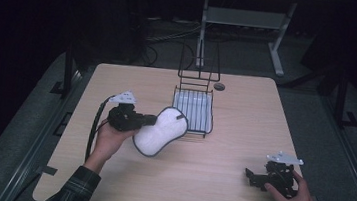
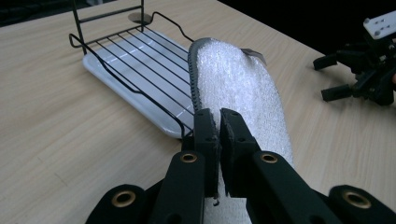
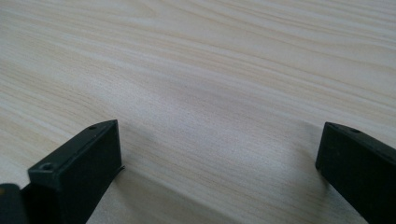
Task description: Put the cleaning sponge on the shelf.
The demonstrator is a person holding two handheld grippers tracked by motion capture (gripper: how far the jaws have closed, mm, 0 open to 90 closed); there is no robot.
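A white peanut-shaped sponge pad (image 1: 160, 131) with a dark grey edge is held above the table, left of centre. My left gripper (image 1: 152, 120) is shut on its near edge; in the left gripper view the jaws pinch the pad (image 2: 243, 88) at the gripper (image 2: 219, 128). Just beyond the pad stands a black wire rack (image 1: 196, 90) over a white tray (image 2: 140, 60). My right gripper (image 1: 253, 177) rests low at the table's front right, open, with only bare wood between its jaws (image 3: 219, 154). It also appears far right in the left gripper view (image 2: 336, 77).
A small round dark disc (image 1: 219, 87) lies behind the rack. The light wooden table (image 1: 244, 122) has bare room at its right and front. Dark floor, cables and a grey stand leg (image 1: 276, 55) lie beyond the far edge.
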